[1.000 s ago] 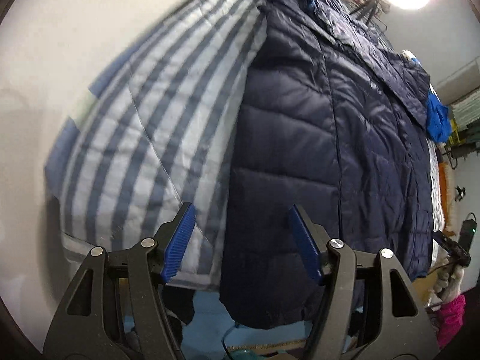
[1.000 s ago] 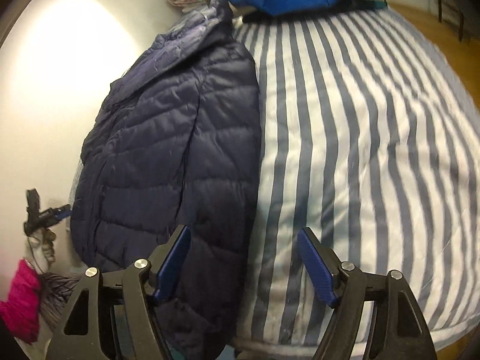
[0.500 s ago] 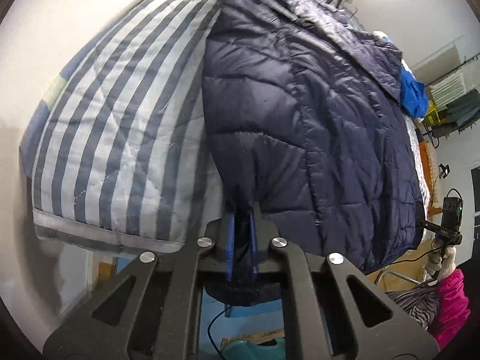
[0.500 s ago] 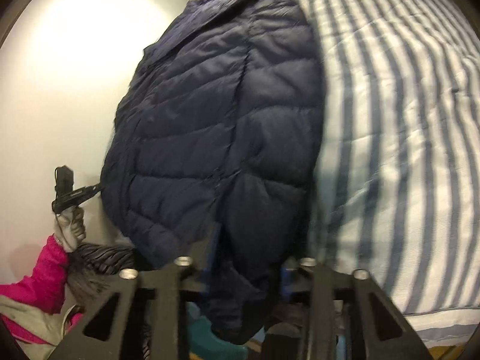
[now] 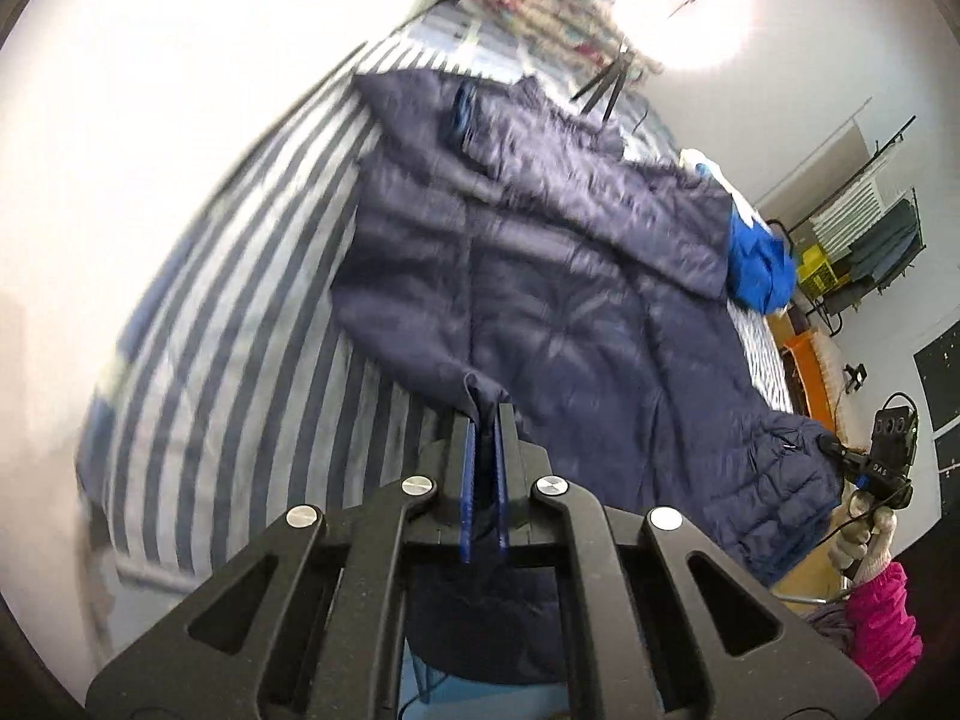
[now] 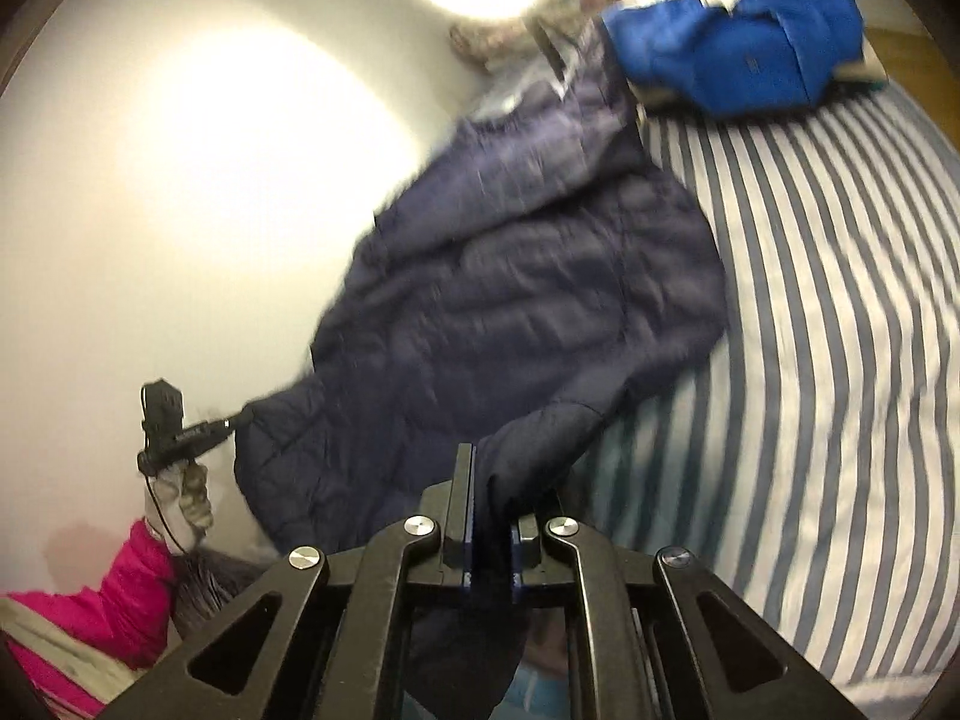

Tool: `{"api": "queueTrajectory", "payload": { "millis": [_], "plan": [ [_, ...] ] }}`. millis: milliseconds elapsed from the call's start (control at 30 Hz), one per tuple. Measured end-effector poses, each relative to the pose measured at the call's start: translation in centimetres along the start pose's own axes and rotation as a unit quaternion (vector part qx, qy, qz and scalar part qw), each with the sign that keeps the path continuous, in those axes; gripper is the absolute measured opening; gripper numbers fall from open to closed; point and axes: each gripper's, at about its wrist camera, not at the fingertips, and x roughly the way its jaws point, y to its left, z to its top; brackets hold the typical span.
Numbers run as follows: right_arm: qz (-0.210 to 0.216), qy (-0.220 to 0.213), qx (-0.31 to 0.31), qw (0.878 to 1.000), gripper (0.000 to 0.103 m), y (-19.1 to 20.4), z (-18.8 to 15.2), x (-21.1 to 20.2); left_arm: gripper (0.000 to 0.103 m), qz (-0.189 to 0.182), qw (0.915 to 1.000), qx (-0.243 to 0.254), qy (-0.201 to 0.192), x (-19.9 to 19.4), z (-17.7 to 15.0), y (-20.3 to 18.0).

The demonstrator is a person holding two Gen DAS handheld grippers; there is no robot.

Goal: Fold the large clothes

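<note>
A dark navy quilted jacket point(image 5: 540, 276) lies on a blue-and-white striped bed point(image 5: 240, 276). My left gripper point(image 5: 485, 420) is shut on the jacket's bottom hem at one corner, the fabric pinched between the blue pads. My right gripper point(image 6: 489, 480) is shut on the hem at the other corner of the jacket point(image 6: 510, 300), and it also shows far right in the left wrist view point(image 5: 831, 443), gripping the hem. Both hold the hem lifted off the striped bed point(image 6: 810, 300).
A folded bright blue garment point(image 6: 738, 42) lies at the bed's far end, also in the left wrist view point(image 5: 759, 264). A patterned bundle point(image 5: 540, 30) sits by the wall. A clothes rack point(image 5: 870, 222) stands beyond. The person's pink sleeve point(image 6: 120, 588) is at lower left.
Both grippers closed on the jacket's bottom hem, then lifted it and pulled it up over the bed; the jacket now bunches toward the collar.
</note>
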Motion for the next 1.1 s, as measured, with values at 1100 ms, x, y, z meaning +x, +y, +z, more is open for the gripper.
{"api": "queueTrajectory", "payload": {
  "millis": [1100],
  "plan": [
    [-0.153,-0.032,0.061,0.986,0.008,-7.8,20.4,14.9,0.005,0.104,0.9944,-0.016,-0.005,17.6,17.8,4.2]
  ]
}}
